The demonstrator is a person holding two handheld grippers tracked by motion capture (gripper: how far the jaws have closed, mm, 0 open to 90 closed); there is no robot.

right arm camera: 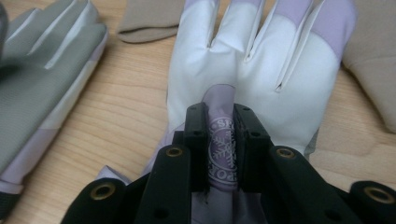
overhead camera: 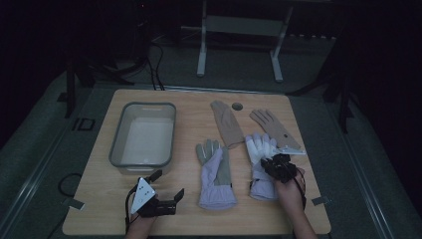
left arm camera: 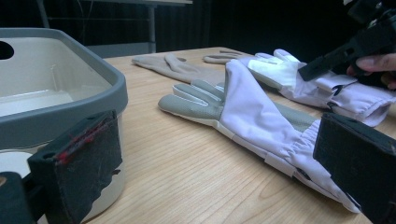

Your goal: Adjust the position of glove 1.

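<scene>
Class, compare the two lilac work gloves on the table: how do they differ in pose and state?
The right lilac glove lies white side up, a fold of its fabric pinched in the right tool. The left lilac glove lies free of both tools, its grey fingers showing and lilac fabric folded across it. Both lie flat on the wooden table, fingers pointing away from the person.

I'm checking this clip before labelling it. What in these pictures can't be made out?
- The print on the lilac glove: in the right gripper view, the right tongs, shut on a pinched fold, cover part of it.
- The bin: in the left gripper view the frame's left edge cuts it off.
- The small dark round thing on the table: too small and dim in the high view.
- The far tan glove: partly hidden by the lilac glove.
</scene>
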